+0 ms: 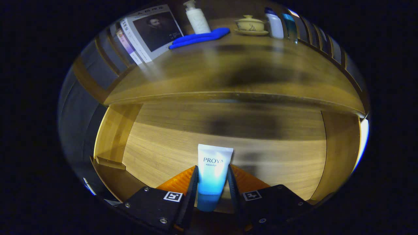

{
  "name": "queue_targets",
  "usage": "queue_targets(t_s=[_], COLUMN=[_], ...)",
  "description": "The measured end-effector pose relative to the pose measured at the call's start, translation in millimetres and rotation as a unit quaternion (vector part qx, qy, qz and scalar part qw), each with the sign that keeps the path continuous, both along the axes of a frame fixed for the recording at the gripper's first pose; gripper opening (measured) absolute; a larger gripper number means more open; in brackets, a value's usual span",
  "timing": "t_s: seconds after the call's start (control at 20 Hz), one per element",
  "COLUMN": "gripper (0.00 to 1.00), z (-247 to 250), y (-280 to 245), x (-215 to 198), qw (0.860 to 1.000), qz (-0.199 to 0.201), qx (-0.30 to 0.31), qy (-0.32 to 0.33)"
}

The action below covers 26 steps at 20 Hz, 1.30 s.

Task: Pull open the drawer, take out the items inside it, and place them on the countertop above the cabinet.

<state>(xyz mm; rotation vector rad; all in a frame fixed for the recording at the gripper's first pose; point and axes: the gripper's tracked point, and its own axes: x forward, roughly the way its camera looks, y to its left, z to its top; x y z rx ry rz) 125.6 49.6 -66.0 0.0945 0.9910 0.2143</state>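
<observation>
Claw [212, 186] fingers press both sides of the white-and-blue plastic squeeze tube [214, 174], held upright over the open wooden drawer [183, 143], near the wooden surface [228, 71] beyond. It looks light, soft-walled and slick; gripping mid-body with moderate pressure seems wise.

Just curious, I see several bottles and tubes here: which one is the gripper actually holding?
The white-and-blue tube, clamped between the gripper fingers over the open drawer; the pump bottle and two bottles stand on the countertop.
</observation>
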Motion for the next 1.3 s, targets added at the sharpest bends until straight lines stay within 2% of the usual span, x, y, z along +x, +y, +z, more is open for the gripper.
queue_targets(t_s=[0.1,0.25,0.55,0.95,1.1,1.3], gripper=[0.52,0.52,0.52,0.52,0.52,0.52], z=[8,21,56,115,130,145], y=[2,4,12,19,18,11], x=[0,2,-5,-3,11,39], qw=[0.999,0.997,0.992,0.977,0.974,0.974], qz=[0.016,0.02,0.03,0.059,0.053,0.016], qx=[-0.001,0.01,0.048,0.055,0.052,0.062], qy=[-0.032,-0.071,-0.113,-0.198,-0.213,-0.218])
